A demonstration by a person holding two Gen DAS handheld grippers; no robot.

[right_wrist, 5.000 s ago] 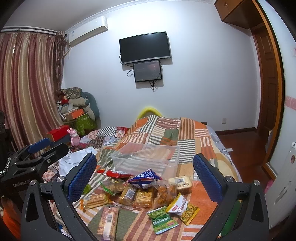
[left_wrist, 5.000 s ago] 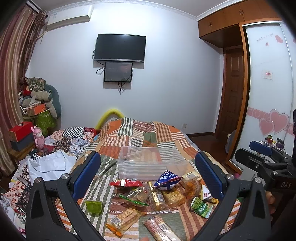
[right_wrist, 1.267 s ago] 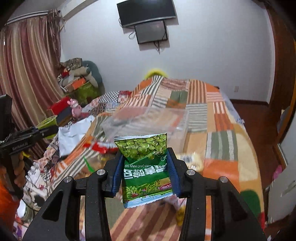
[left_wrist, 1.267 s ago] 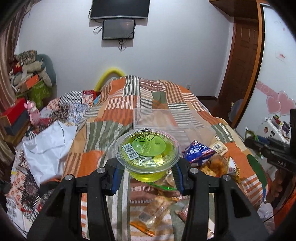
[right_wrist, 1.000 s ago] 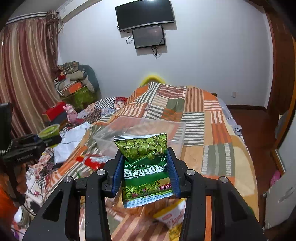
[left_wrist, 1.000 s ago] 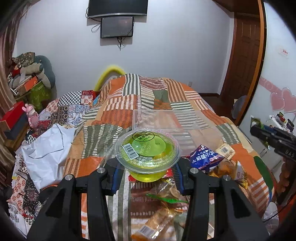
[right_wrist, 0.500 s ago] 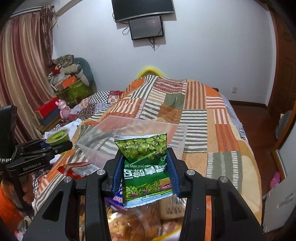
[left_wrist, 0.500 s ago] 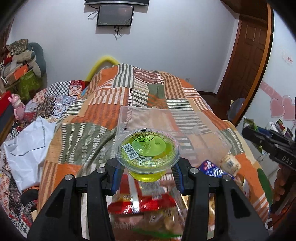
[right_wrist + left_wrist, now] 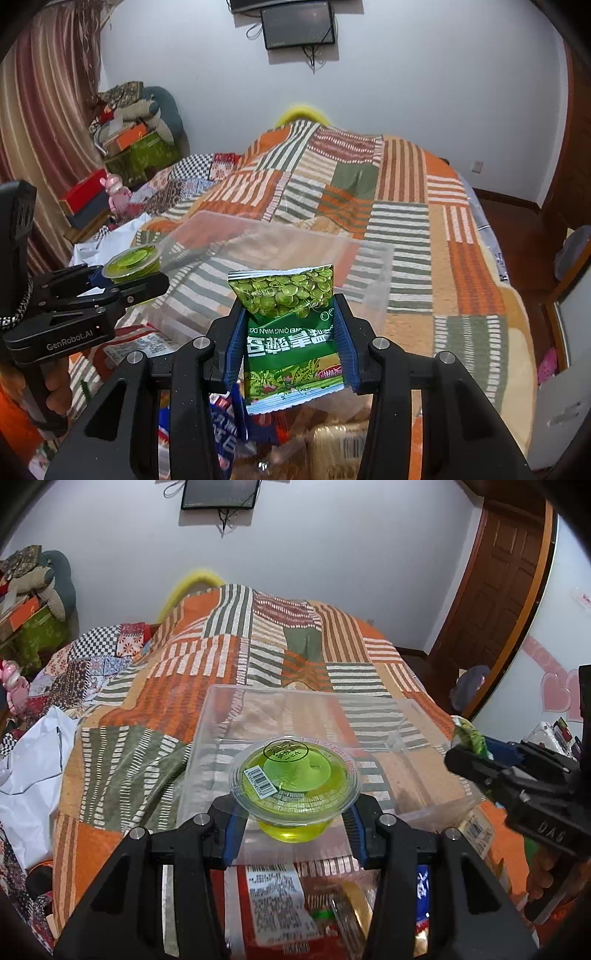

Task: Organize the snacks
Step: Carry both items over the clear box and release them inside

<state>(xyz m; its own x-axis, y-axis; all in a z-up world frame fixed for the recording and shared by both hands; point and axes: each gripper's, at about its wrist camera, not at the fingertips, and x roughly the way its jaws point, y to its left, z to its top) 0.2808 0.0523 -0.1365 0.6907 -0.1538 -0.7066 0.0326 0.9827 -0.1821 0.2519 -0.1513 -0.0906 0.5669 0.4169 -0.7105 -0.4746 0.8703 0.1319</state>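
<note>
1. Patchwork striped bedspread (image 9: 229,657) carries clear rectangular plastic bin (image 9: 207,738) at 12 o'clock.
2. My left gripper (image 9: 293,829) clamps round green jelly cup (image 9: 293,775) above the bin's near wall.
3. My right gripper (image 9: 290,343) pinches green pea snack packet (image 9: 291,332), bin beyond it.

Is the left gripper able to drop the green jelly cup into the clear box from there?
Probably yes. The left gripper holds the green jelly cup at the near wall of the clear box, whose top is open and looks empty. Nothing blocks it.

Both tongs pointed steeply downward side by side, the left tongs (image 9: 294,825) clamped narrowly, the right tongs (image 9: 291,341) clamped tighter, each gripping something.
</note>
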